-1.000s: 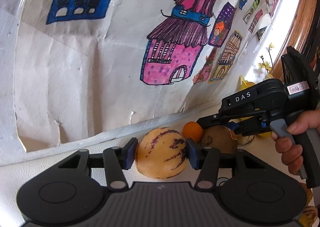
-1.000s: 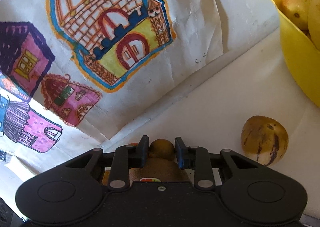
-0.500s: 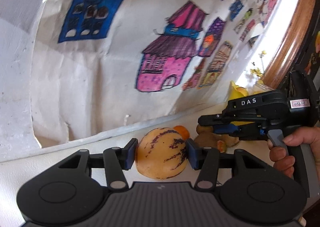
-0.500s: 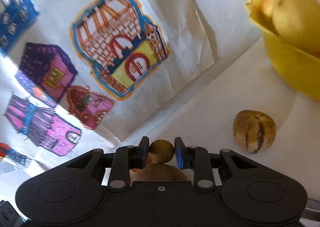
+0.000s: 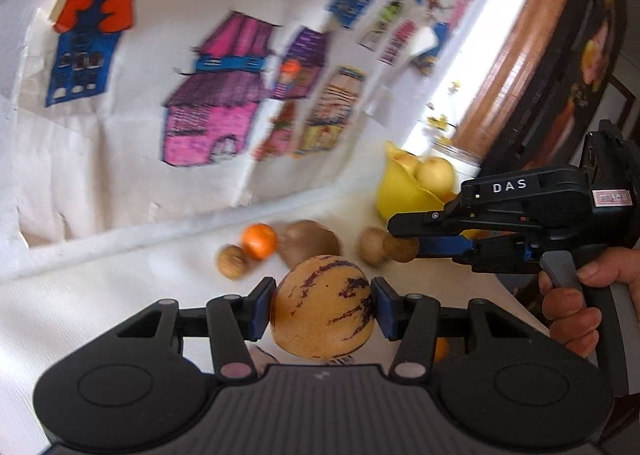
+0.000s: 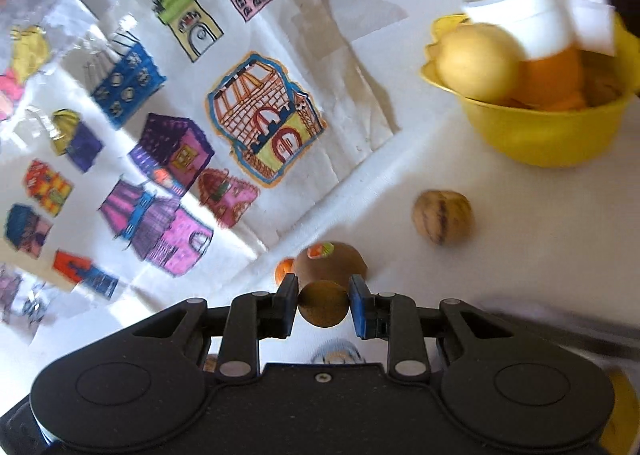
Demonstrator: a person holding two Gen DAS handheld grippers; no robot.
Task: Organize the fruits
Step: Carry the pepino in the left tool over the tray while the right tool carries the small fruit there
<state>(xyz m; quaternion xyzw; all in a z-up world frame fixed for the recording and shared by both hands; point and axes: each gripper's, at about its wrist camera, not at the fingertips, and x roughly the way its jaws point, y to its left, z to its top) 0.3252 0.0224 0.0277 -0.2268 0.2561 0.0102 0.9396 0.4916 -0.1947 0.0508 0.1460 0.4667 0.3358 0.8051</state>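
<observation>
Aloft, left tongs (image 5: 323,307) clamping striped melon (image 5: 323,305) (purple-streaked), right tongs (image 6: 324,302) pinching small brown fruit (image 6: 323,303).

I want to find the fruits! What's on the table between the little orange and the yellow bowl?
In the left wrist view, a brown kiwi and a small brownish fruit lie between the orange and the yellow bowl.

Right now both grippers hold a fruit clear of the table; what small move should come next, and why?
Probably carry the right gripper on toward the yellow bowl. It is shut on a small brown fruit and nearer the bowl than the left gripper, which holds the purple-streaked yellow fruit. The bowl already holds fruit.
</observation>
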